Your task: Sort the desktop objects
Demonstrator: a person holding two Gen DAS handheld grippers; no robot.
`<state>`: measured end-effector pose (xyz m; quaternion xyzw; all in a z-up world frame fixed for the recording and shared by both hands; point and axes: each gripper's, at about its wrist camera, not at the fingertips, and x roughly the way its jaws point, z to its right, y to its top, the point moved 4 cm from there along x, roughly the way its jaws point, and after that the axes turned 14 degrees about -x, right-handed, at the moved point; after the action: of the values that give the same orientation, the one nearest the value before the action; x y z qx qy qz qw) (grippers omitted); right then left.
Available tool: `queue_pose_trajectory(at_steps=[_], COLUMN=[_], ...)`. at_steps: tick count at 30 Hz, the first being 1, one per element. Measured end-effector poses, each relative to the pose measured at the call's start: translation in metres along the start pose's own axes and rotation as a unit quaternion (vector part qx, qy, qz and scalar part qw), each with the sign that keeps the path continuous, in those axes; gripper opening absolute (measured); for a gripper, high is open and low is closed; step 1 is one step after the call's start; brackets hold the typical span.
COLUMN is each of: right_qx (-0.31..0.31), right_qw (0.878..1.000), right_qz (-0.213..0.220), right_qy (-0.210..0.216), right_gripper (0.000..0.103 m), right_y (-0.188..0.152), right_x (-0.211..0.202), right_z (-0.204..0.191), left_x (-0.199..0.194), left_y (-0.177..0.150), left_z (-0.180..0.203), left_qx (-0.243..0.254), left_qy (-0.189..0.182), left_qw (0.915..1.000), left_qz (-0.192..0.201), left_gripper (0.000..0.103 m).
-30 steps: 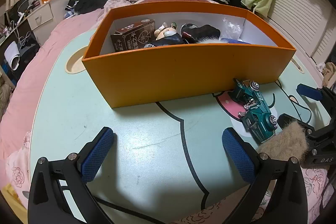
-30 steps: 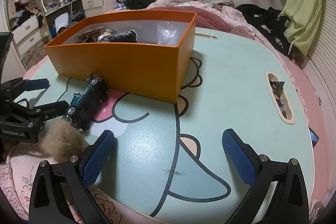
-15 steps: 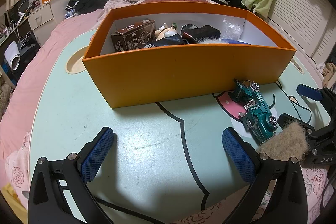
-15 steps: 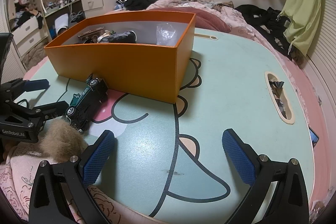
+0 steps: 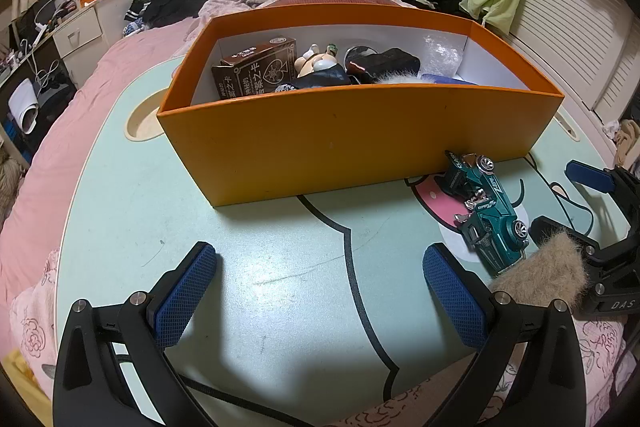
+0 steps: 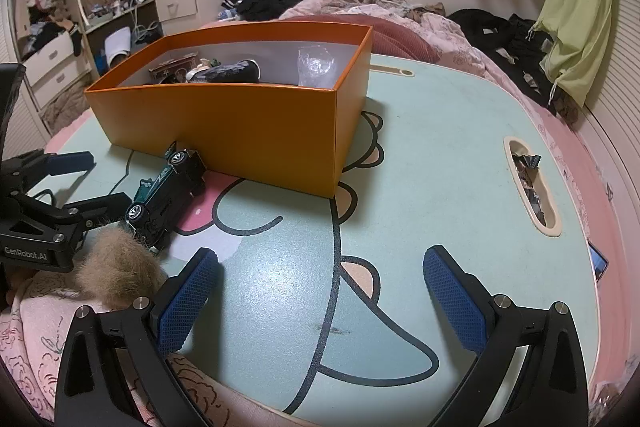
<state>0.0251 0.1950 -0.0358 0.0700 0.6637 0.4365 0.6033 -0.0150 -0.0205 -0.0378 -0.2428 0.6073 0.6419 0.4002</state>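
left gripper (image 5: 320, 291): jaws spread wide, nothing between the blue pads, hovering over bare table near its front edge. Also seen from the right wrist view at far left (image 6: 76, 183), fingers apart there too.
right gripper (image 6: 320, 291): jaws wide, empty, over the cartoon print on the table. From the left wrist view it sits at far right (image 5: 576, 203), blue-tipped fingers apart.
toy car (image 5: 484, 211): teal die-cast, on the table, on the pink patch of the print, just in front of the box's near-right part. Long axis runs diagonally from the box wall out toward the table's front edge. One end nearly against the orange wall, other end toward the fur tuft. Can't tell which end is the nose. In the right wrist view (image 6: 166, 195) it looks tipped onto its side, wheels facing the camera.
fur tuft (image 5: 540, 275): tan, fluffy, right at the car's outer end, between the two grippers. Touching the car or not: can't tell.
orange box (image 5: 360, 143): open top, white inside, long axis across the table.
box contents: brown card pack (image 5: 256, 73), small figurine (image 5: 316, 61), black item (image 5: 384, 63), clear crinkled plastic (image 5: 442, 55). Rest is hidden by the near wall.
table (image 5: 260, 235): mint green, black-line cartoon print, on a pink bed cover.
table cutouts: round recess (image 5: 144, 119) left of the box; long slot (image 6: 530, 187) on the right side, holding dark scraps.
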Motion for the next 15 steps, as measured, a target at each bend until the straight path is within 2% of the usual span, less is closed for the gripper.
queue_pose_trajectory(at_steps=[15], right_qx=[0.001], right_qw=[1.0], right_qz=[0.0], right_qy=[0.0], right_gripper=[0.103], right_y=[-0.0004], right_x=[0.0001], right_z=[0.0001], left_x=[-0.0005], left_y=[-0.0005], left_z=[0.0008], left_qx=[0.003], left_qy=[-0.002], left_qw=[1.0], left_qz=[0.0], left_gripper=[0.103])
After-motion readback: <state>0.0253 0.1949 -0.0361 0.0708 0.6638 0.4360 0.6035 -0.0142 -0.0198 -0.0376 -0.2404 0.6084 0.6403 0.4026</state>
